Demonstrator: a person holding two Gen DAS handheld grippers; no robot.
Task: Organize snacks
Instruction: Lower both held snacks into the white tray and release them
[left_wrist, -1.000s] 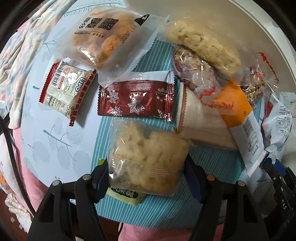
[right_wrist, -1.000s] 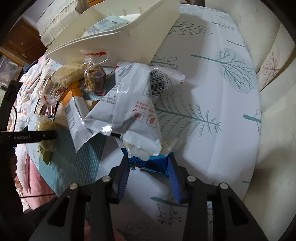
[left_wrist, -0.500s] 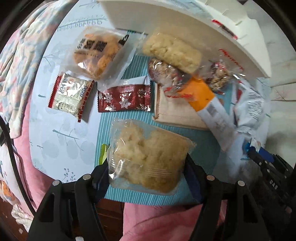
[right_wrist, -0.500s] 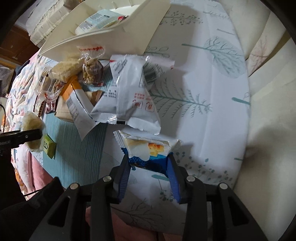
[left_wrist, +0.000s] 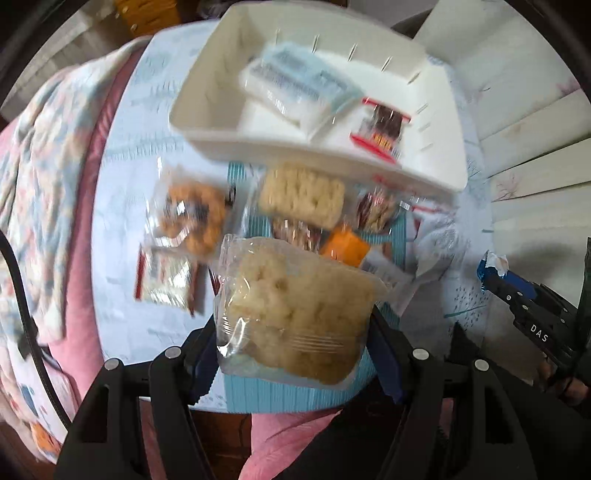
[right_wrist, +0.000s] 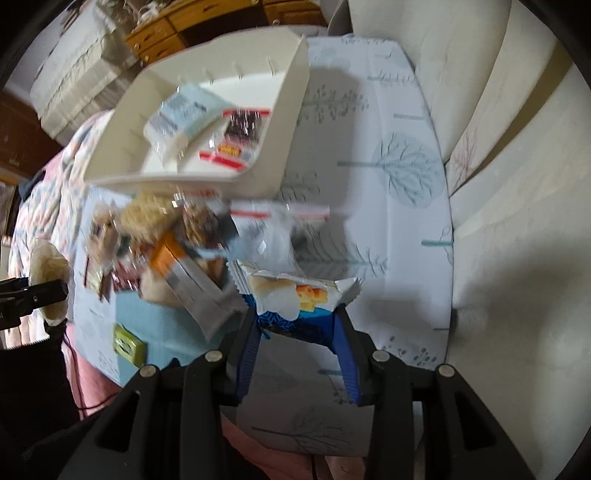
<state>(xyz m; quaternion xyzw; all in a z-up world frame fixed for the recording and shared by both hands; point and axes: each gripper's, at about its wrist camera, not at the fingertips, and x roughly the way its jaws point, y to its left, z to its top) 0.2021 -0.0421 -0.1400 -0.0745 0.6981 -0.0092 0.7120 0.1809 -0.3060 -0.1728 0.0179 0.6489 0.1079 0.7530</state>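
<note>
Left wrist view is showing the left gripper (left_wrist: 295, 354) sitting at the bottom centre of the frame, its jaws standing fairly wide and pressing on both sides of a clear plastic packet of pale puffed rice cake (left_wrist: 295, 310), which is hanging above the white tree-print table cover (left_wrist: 122, 288). Both hands appear to be carrying a snack apiece toward the bin, so the step in hand looks like the carry; the next move is calling for bringing each packet over the rim and letting go only once it is above a free compartment. At the upper centre the white plastic divided bin (left_wrist: 207, 122) is already holding a pale blue-and-white packet (left_wrist: 295, 81) and, to its right, a clear red-edged packet (left_wrist: 380, 129); which compartments they occupy is blurred. Loose snacks are lying just below the bin. Right wrist view is showing the right gripper (right_wrist: 299, 332), at the lower centre, closed narrowly on a blue-and-white foil snack packet (right_wrist: 295, 295), held off the cover, the bin lying up and to its left.
</note>
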